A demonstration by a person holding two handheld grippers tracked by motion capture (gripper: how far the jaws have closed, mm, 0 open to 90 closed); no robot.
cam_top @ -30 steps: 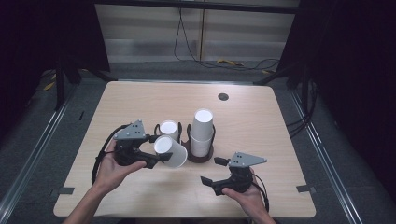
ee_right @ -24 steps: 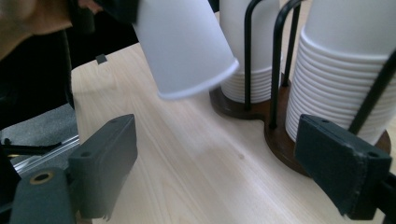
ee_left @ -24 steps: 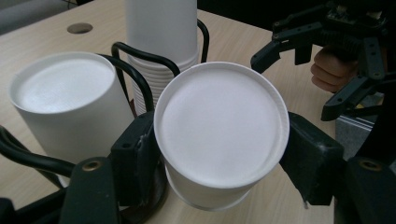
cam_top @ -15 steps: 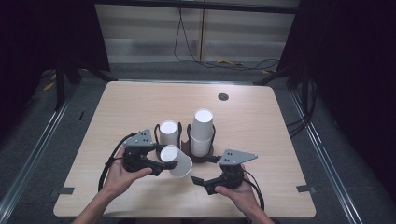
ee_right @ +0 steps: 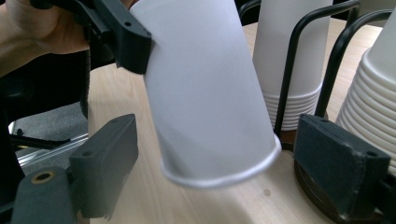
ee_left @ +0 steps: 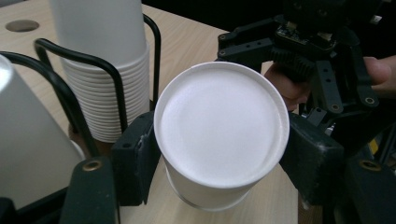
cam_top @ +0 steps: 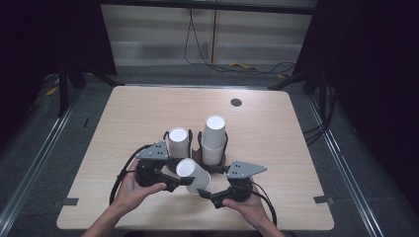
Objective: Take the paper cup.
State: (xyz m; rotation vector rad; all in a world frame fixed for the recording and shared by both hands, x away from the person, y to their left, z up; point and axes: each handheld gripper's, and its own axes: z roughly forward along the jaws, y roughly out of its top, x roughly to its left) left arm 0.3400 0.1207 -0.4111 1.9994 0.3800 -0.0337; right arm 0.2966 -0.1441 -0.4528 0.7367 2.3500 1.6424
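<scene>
A white paper cup is tilted bottom-up above the table, and my left gripper is shut on its sides. In the left gripper view the cup sits squeezed between both pads, its flat bottom facing the camera. My right gripper is open, and its jaws stand wide on either side of the cup's rim end without touching it. Just behind stands a black wire holder with a short cup stack and a taller stack.
A round hole sits in the wooden table at the far right. Cables lie on the floor beyond the far edge. Both hands work close to the near edge, right against the holder.
My left gripper has carried the cup down and to the right, toward the near edge and the right gripper. The right gripper has edged slightly left, so the cup now lies between its jaws.
</scene>
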